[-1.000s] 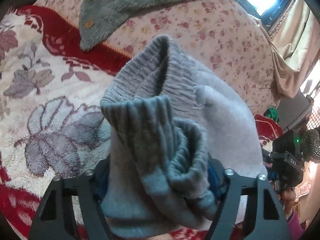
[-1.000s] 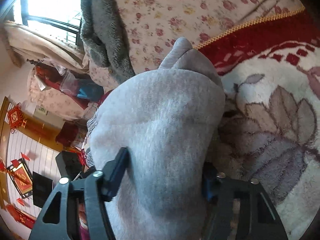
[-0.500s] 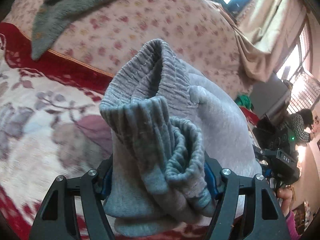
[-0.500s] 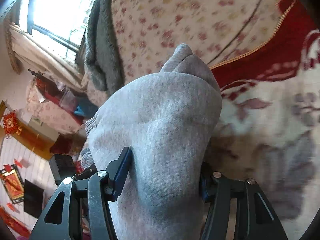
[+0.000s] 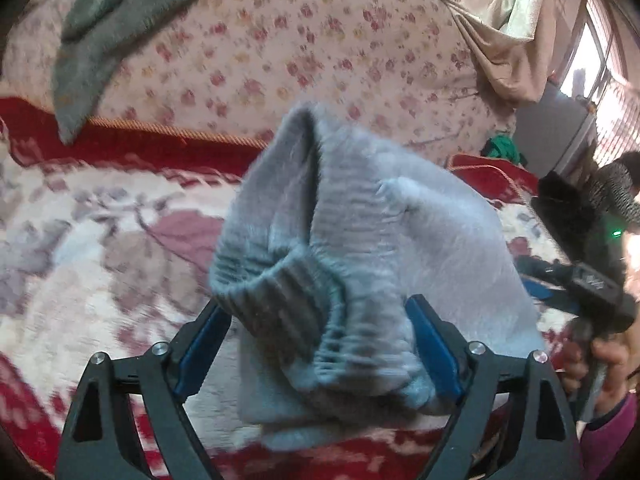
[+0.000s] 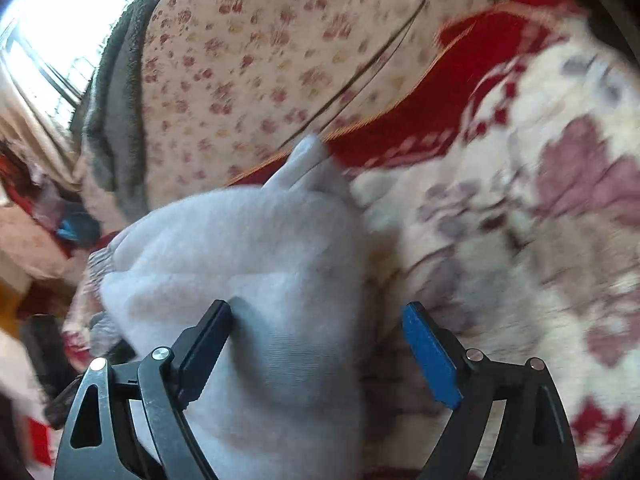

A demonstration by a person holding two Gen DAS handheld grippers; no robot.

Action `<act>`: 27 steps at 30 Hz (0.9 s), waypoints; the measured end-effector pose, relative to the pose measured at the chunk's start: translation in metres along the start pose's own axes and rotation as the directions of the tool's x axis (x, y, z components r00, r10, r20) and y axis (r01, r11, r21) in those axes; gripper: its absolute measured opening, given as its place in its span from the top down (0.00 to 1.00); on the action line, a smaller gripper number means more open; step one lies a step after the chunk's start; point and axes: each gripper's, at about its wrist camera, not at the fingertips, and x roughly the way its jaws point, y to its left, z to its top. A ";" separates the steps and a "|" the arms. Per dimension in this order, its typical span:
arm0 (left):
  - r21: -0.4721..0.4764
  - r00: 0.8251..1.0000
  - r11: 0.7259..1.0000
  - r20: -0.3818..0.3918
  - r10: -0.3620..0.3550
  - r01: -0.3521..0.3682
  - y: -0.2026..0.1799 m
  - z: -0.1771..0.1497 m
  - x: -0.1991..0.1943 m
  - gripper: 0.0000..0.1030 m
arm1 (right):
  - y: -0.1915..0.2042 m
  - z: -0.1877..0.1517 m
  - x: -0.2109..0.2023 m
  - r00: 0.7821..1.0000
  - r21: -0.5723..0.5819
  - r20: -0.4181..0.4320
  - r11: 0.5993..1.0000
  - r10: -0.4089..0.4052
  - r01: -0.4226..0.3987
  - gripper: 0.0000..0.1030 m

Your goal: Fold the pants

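Grey pants (image 5: pixel 360 248) bunched on floral blanket (image 5: pixel 80 248), just below red border. Left gripper (image 5: pixel 316 344) jaws just been opening, spread, waistband between pads. Right gripper (image 6: pixel 316 348) jaws just been opening, spread, pants leg between, blue pad clear of cloth.

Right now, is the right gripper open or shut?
Open. The right gripper has just been opening: a gap shows beside its blue pad, with the pants between its jaws.

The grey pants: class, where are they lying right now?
In both wrist views the grey pants sit bundled on the red-and-cream floral blanket, between each gripper's opened tongs, below the pink flowered quilt.
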 end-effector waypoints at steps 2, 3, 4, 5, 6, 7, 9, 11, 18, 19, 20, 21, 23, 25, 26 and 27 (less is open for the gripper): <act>0.016 0.998 0.999 0.039 0.045 -0.046 -0.002 0.002 -0.013 0.14 | 0.006 -0.001 -0.011 0.999 -0.010 0.014 0.999 0.031 -0.030 0.12; 0.024 0.996 0.997 0.056 0.066 -0.068 -0.004 0.004 -0.018 0.14 | 0.010 -0.001 -0.015 0.999 -0.018 0.021 0.999 0.036 -0.036 0.11; 0.032 0.994 0.996 0.074 0.085 -0.088 -0.006 0.006 -0.023 0.14 | 0.012 -0.004 -0.017 0.999 -0.023 0.026 0.999 0.039 -0.038 0.11; 0.041 0.990 0.993 0.095 0.108 -0.113 -0.008 0.008 -0.030 0.14 | 0.017 -0.005 -0.019 0.999 -0.028 0.030 0.999 0.040 -0.039 0.11; 0.049 0.985 0.990 0.115 0.128 -0.134 -0.012 0.010 -0.036 0.14 | 0.022 -0.007 -0.021 0.999 -0.034 0.034 0.999 0.037 -0.036 0.11; 0.059 0.982 0.987 0.128 0.138 -0.147 -0.014 0.011 -0.042 0.13 | 0.026 -0.010 -0.024 0.999 -0.040 0.042 0.999 0.032 -0.031 0.11; 0.081 0.976 0.982 0.149 0.160 -0.173 -0.023 0.015 -0.051 0.11 | 0.038 -0.013 -0.028 0.998 -0.054 0.058 0.998 0.031 -0.028 0.11; 0.101 0.969 0.976 0.172 0.176 -0.195 -0.033 0.017 -0.056 0.11 | 0.049 -0.018 -0.032 0.997 -0.071 0.069 0.997 0.020 -0.015 0.11; 0.155 0.964 0.964 0.193 0.183 -0.214 -0.069 0.018 -0.054 0.10 | 0.083 -0.034 -0.039 0.993 -0.168 0.112 0.984 -0.035 0.054 0.09; 0.160 0.962 0.963 0.198 0.185 -0.218 -0.074 0.016 -0.053 0.10 | 0.085 -0.035 -0.040 0.992 -0.174 0.116 0.983 -0.042 0.062 0.09; 0.165 0.961 0.961 0.203 0.188 -0.223 -0.079 0.016 -0.052 0.10 | 0.086 -0.037 -0.041 0.991 -0.183 0.122 0.981 -0.050 0.072 0.09; 0.168 0.960 0.959 0.207 0.191 -0.227 -0.082 0.016 -0.052 0.10 | 0.089 -0.039 -0.043 0.989 -0.195 0.131 0.977 -0.061 0.087 0.09; 0.172 0.959 0.958 0.211 0.191 -0.229 -0.087 0.016 -0.051 0.10 | 0.092 -0.041 -0.047 0.985 -0.217 0.150 0.969 -0.083 0.115 0.08; 0.172 0.958 0.958 0.210 0.193 -0.231 -0.091 0.017 -0.049 0.10 | 0.092 -0.041 -0.050 0.983 -0.220 0.159 0.968 -0.090 0.124 0.08; 0.171 0.959 0.958 0.209 0.194 -0.231 -0.091 0.017 -0.049 0.10 | 0.092 -0.041 -0.051 0.983 -0.218 0.160 0.968 -0.089 0.123 0.08; 0.171 0.959 0.958 0.209 0.194 -0.231 -0.091 0.017 -0.049 0.10 | 0.092 -0.041 -0.052 0.984 -0.215 0.159 0.969 -0.086 0.120 0.08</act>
